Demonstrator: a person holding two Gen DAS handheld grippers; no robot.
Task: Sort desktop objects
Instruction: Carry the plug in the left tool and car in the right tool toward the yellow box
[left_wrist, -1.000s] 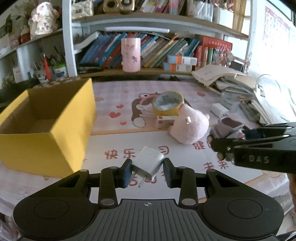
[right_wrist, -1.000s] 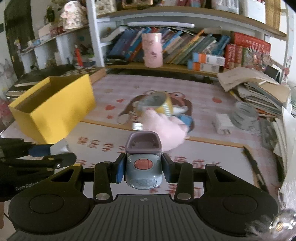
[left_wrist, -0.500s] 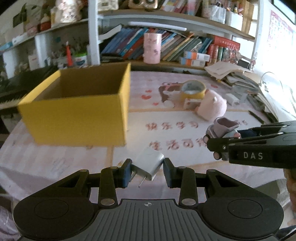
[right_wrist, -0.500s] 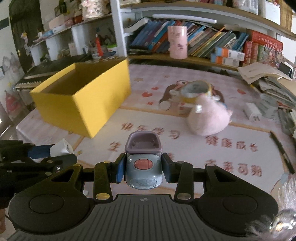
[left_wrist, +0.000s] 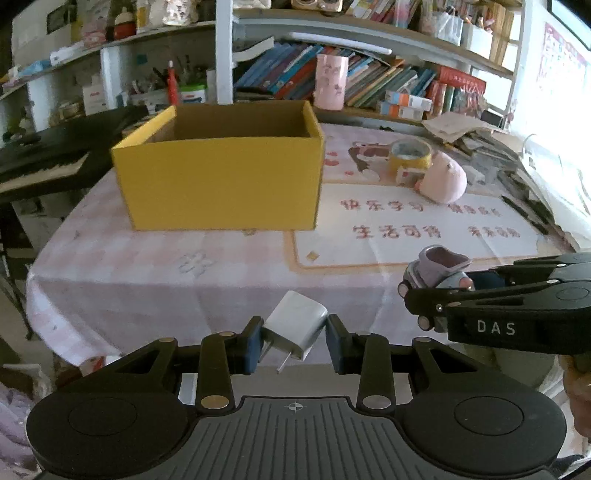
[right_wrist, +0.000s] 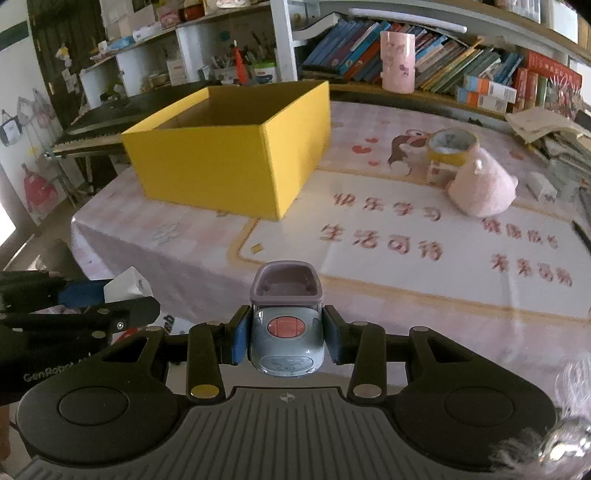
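While both loads hang short of the yellow box (left_wrist: 221, 184), the left hand-held gripper (left_wrist: 294, 341) clamps a white charger (left_wrist: 295, 329) by its corners, tilted, prongs down; it could twist free. The right hand-held gripper (right_wrist: 283, 338) pinches a toy car (right_wrist: 284, 328) by its rounded sides, which may slip. Both hover over the near bench (left_wrist: 147, 273) edge, so anything dropped may reach the floor.
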